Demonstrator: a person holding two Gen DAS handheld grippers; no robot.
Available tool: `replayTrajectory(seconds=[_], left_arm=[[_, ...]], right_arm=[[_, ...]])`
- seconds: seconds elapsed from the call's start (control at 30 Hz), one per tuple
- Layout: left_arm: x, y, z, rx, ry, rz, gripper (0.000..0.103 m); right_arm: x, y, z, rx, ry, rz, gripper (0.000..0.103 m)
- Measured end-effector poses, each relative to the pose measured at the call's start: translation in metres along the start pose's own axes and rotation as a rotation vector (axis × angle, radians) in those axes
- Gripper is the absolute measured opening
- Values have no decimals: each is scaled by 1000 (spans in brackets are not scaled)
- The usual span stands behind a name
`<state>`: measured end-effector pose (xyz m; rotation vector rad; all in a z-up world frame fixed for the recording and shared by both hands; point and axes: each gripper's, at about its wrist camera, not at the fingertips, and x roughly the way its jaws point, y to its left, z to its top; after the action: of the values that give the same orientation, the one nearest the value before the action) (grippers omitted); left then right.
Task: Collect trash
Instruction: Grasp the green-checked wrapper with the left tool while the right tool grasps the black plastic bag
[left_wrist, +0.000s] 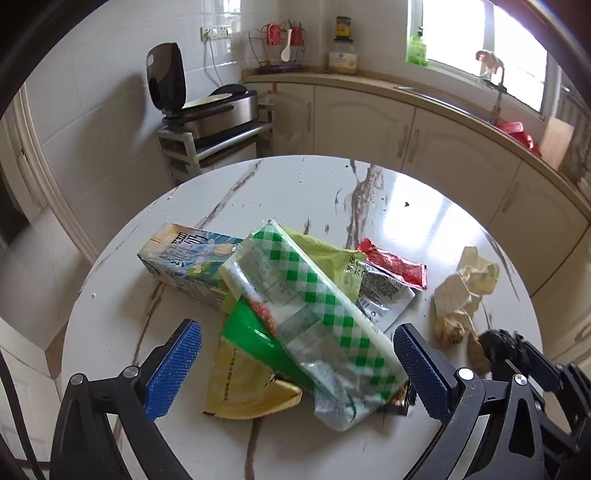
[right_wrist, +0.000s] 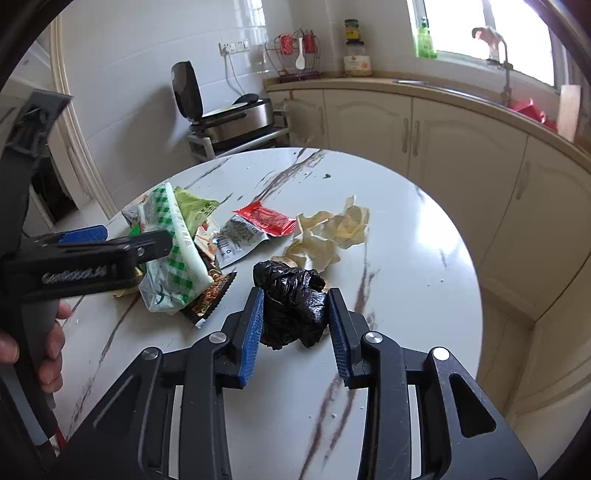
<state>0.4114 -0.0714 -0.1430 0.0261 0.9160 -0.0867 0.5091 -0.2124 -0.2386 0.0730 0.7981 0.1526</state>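
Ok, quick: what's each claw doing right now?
Left claw: open, astride the green-checked wrapper, not gripping.
Right claw: closed on the black plastic bag.

We see our right gripper (right_wrist: 295, 325) built of black struts with silver screws. Its pads (right_wrist: 251, 332) are textured blue. At the frame's left, our left gripper (right_wrist: 122, 243) bears pale lettering.

The far half of the round bench (right_wrist: 424, 258) is bare; passage is unobstructed there and along its right edge. The left-centre is blocked by a pile of wrappers (left_wrist: 314, 306) with a carton (left_wrist: 184, 262) on its left flank. Crumpled paper (right_wrist: 332, 232) occupies the middle, just beyond the black bag (right_wrist: 291, 302). The left tool (left_wrist: 295, 365) straddles the near end of the pile. A narrow clear lane runs between pile and bag. Cabinets (right_wrist: 461, 147) bound the bench beyond and to the right.
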Motion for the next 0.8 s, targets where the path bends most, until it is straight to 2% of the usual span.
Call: replayTrajectory(seconds=[0.13, 0.27, 0.33, 0.37, 0.4, 0.5, 0.67, 0.8], left_arm=[[39, -5, 19, -40, 73, 15, 102], [63, -10, 30, -4, 99, 22, 97], [68, -9, 33, 0, 98, -21, 90], [70, -7, 33, -2, 101, -40, 83], [70, -4, 34, -10, 97, -55, 76], [65, 4, 37, -19, 77, -79, 65], [50, 11, 41, -13, 36, -151, 57], [34, 18, 39, -7, -4, -180, 52]], right_arm=[[-2, -10, 2, 11, -17, 4, 32], [0, -18, -1, 28, -10, 27, 33], [-1, -21, -2, 34, -11, 37, 33], [-3, -23, -3, 36, -14, 39, 33], [-5, -24, -4, 38, -17, 40, 33], [-14, -28, -6, 46, -27, 51, 33], [-29, -32, -10, 75, -36, 77, 33], [-43, -30, -19, 91, -36, 92, 33]])
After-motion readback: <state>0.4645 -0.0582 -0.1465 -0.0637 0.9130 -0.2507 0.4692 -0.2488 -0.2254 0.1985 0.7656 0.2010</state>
